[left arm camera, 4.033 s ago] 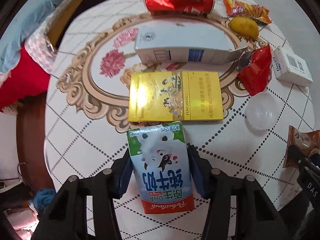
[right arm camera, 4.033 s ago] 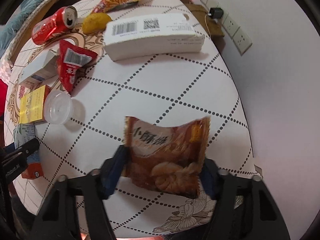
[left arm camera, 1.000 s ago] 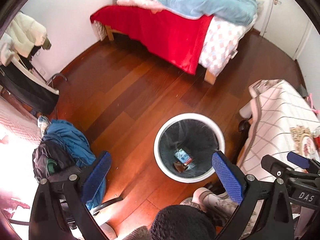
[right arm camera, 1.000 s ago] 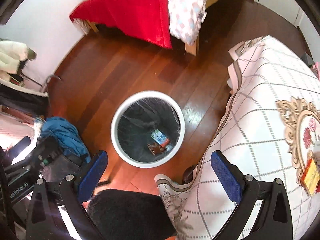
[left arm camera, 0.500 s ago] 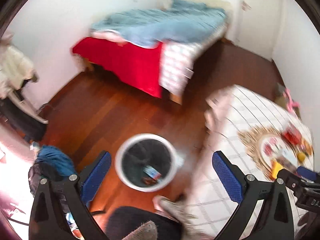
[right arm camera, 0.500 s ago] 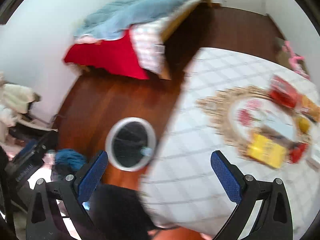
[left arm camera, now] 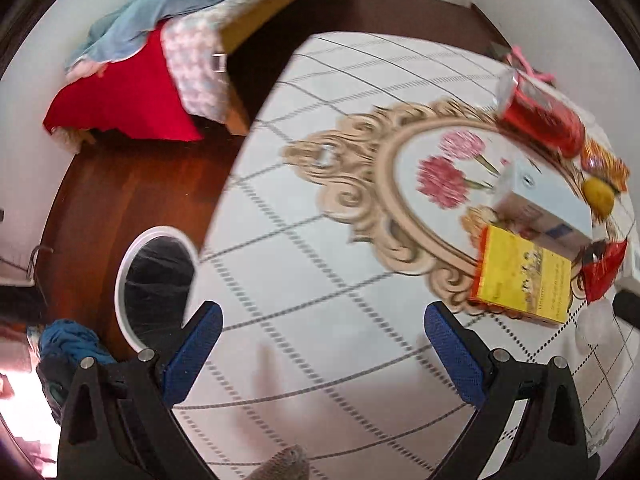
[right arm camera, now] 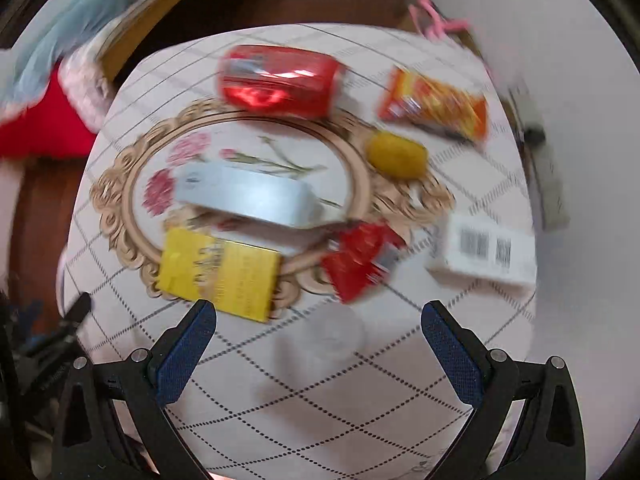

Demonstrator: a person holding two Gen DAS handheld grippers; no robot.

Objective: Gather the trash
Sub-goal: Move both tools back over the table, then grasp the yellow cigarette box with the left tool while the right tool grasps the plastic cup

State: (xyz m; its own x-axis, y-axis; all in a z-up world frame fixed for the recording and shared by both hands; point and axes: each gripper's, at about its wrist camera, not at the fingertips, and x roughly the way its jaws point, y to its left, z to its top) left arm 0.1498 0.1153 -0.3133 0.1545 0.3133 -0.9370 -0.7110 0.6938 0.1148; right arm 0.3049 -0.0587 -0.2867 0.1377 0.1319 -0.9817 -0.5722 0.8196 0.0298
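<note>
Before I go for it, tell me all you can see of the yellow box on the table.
The yellow box is a flat rectangular carton, glossy yellow with small dark print and an orange-red edge, apparently cardboard. It lies flat on the tablecloth's ornate gold border, nearest the open right gripper. The long white box lies just beyond it; contact is too blurred to judge. Nothing grips it.

place: home bedroom | evidence: bed with blankets; wood floor; clothed table
</note>
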